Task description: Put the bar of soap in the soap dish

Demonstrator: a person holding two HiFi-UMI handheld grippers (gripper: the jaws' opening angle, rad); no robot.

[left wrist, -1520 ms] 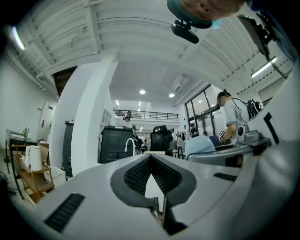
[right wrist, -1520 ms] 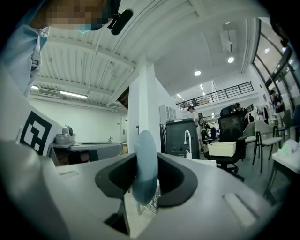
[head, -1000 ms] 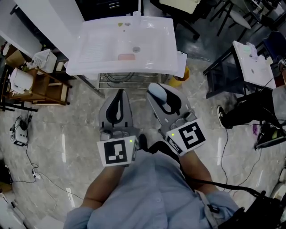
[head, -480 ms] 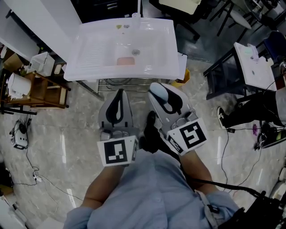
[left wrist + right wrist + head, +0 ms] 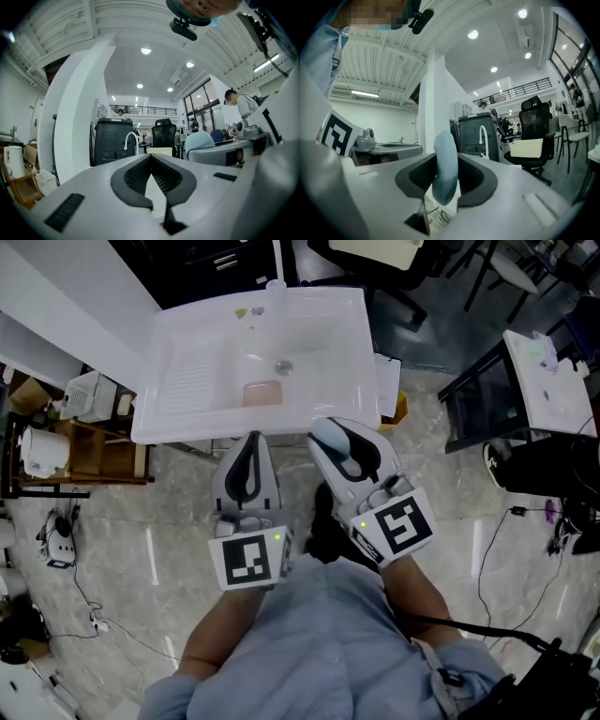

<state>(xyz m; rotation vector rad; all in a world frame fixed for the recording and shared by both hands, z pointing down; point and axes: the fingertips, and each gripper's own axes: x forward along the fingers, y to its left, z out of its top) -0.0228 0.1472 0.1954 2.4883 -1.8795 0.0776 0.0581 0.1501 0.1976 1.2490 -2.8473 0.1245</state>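
Note:
A pale blue bar of soap (image 5: 330,434) stands on edge between the jaws of my right gripper (image 5: 343,448), which is shut on it. In the right gripper view the soap (image 5: 444,168) fills the gap between the dark pads. My left gripper (image 5: 247,470) is beside it, shut, with nothing in it; its pads meet at the tip (image 5: 151,159). Both grippers point level at the front edge of a white sink (image 5: 361,352). A pink soap dish (image 5: 262,393) lies in the basin, just beyond the left gripper's tip.
A white faucet (image 5: 276,268) stands at the sink's back rim. A wooden shelf (image 5: 89,451) with white appliances stands left of the sink. At the right are a black table (image 5: 483,395) and a yellow bin (image 5: 399,411). Cables lie on the floor (image 5: 75,606).
Both grippers have moved forward toward the sink, and their tips now reach its front edge. The soap stays in the right gripper's jaws.

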